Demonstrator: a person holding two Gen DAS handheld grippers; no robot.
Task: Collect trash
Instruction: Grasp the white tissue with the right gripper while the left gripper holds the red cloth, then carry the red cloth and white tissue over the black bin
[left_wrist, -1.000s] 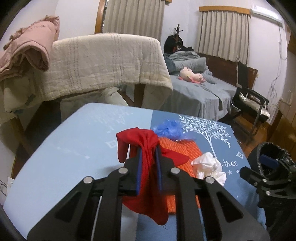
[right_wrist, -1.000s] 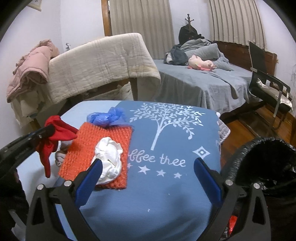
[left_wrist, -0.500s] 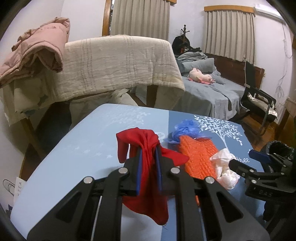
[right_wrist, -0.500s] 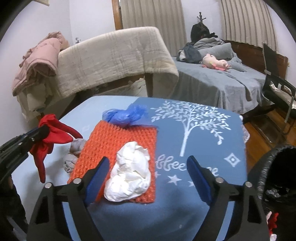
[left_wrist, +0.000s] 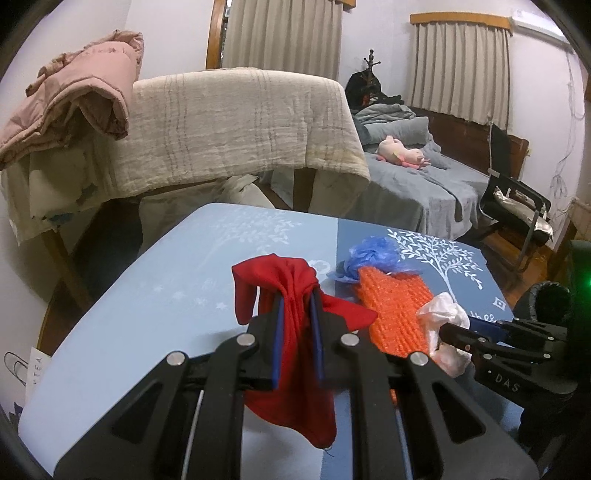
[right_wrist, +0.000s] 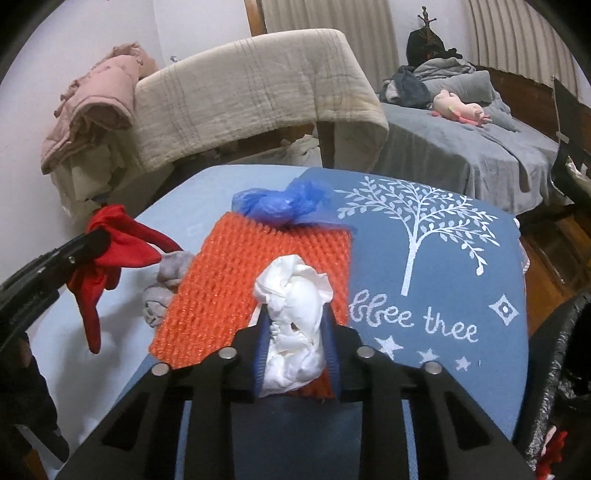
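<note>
The white crumpled paper (right_wrist: 295, 321) lay on the orange mat (right_wrist: 258, 273), pinched by the right gripper (right_wrist: 295, 350), whose jaws had just been closing. At nine o'clock, the left gripper (left_wrist: 295, 314) squeezed a red cloth (left_wrist: 291, 332). A blue bag (right_wrist: 284, 205) sat at twelve o'clock.

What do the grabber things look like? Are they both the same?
Yes. Each gripper, left and right, is a black plastic frame with long cut-out slots, round silver bolts at the joints, and two flat blue fingers. The right one has pale letters on its side. No sleeves or cables show.
</note>
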